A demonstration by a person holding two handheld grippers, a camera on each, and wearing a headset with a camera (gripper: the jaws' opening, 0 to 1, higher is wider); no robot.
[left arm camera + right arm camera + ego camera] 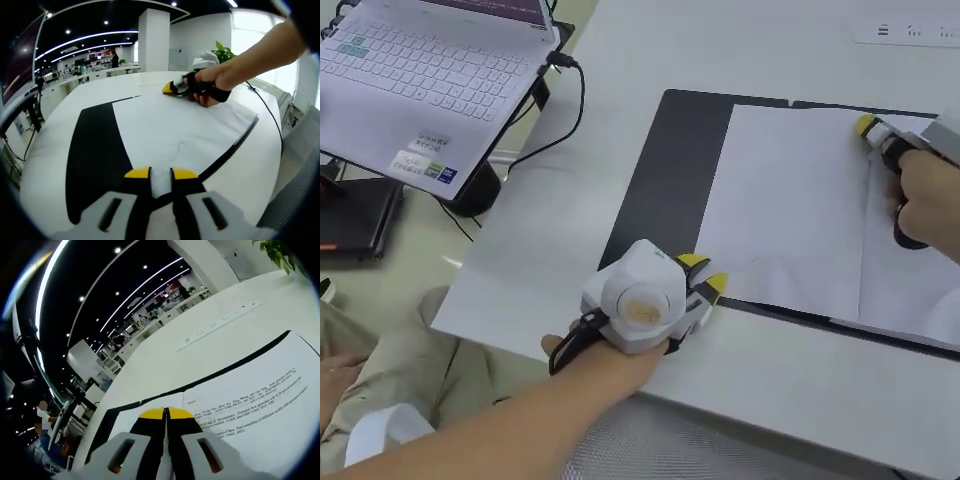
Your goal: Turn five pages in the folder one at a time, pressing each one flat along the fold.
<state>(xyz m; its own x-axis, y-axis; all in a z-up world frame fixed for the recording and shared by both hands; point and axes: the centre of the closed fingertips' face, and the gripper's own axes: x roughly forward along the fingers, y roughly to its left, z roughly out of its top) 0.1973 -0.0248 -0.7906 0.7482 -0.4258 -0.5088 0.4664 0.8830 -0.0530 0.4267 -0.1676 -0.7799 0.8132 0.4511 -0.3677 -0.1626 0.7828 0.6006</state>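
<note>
A laptop [430,70] is sitting at the left end of the bench [720,50]. The folder [665,180] is lying open on the bench, with a blank page [790,200] covering most of its left cover. The left gripper [705,275] is resting at that page's near edge, fingers slightly apart and holding nothing I can make out. The right gripper [868,128], fingers closed together and empty, is pressing on the fold [867,230] near its far end. At least one page is looking turned. The count is not showing, so I cannot tell how many are left.

White worktable [620,120], laptop [420,80] beside it; beyond, square pillar [154,42], curved ceiling light strips [90,39].
</note>
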